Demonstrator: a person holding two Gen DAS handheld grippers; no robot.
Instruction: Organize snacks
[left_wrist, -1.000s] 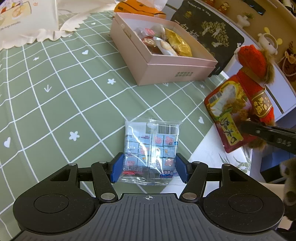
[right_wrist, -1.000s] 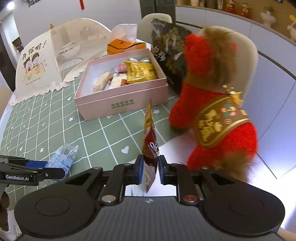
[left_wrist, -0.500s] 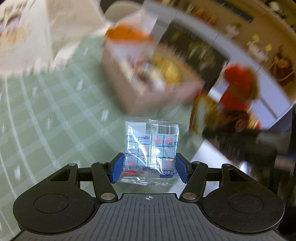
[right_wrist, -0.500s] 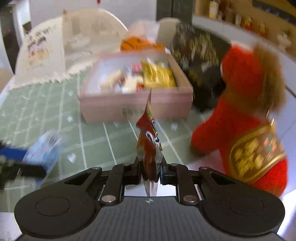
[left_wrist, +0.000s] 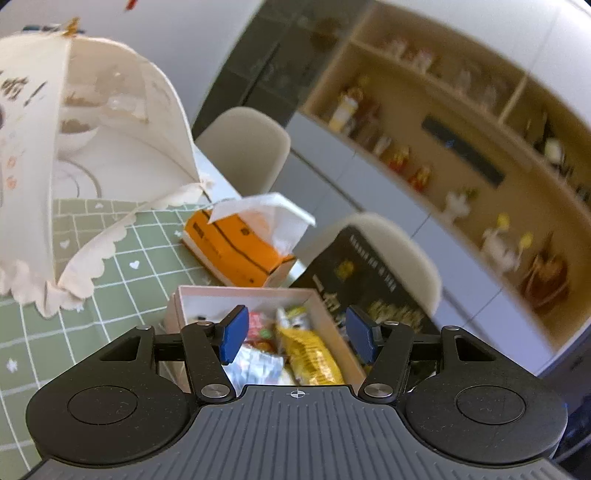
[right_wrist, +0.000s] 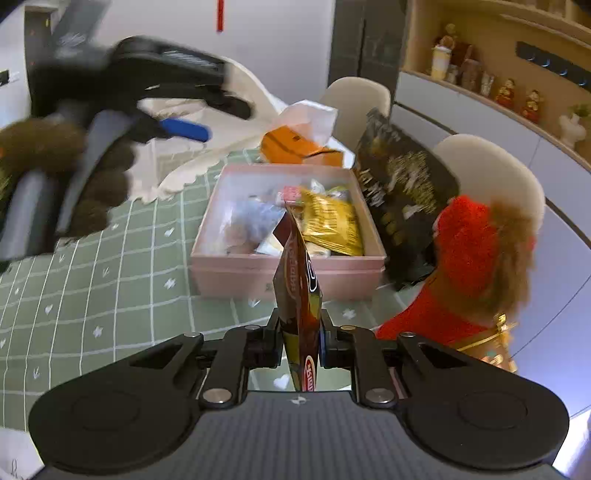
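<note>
The pink box (left_wrist: 240, 291) (right_wrist: 288, 269) holds several snacks, among them a yellow packet (left_wrist: 310, 354) (right_wrist: 332, 221) and a clear blue-printed packet (left_wrist: 255, 365) (right_wrist: 255, 218). My left gripper (left_wrist: 295, 336) hovers over the box's near end, open, with nothing between its blue pads. In the right wrist view the left gripper (right_wrist: 184, 129) hangs high at the upper left, held by a hand in a brown furry sleeve (right_wrist: 44, 147). My right gripper (right_wrist: 301, 343) is shut on a red-brown snack packet (right_wrist: 299, 295), seen edge-on and upright, just in front of the box.
An orange tissue box (left_wrist: 236, 254) (right_wrist: 295, 147) lies behind the pink box. A white mesh food cover (left_wrist: 92, 147) stands at the far left. A black bag (right_wrist: 402, 184) and a red plush toy (right_wrist: 472, 266) stand right of the box. A green checked cloth (right_wrist: 110, 295) covers the table.
The left gripper rose and swung over the pink box; the blue packet left its pads and now lies in the box. The right gripper lifted with the red-brown packet toward the box.
</note>
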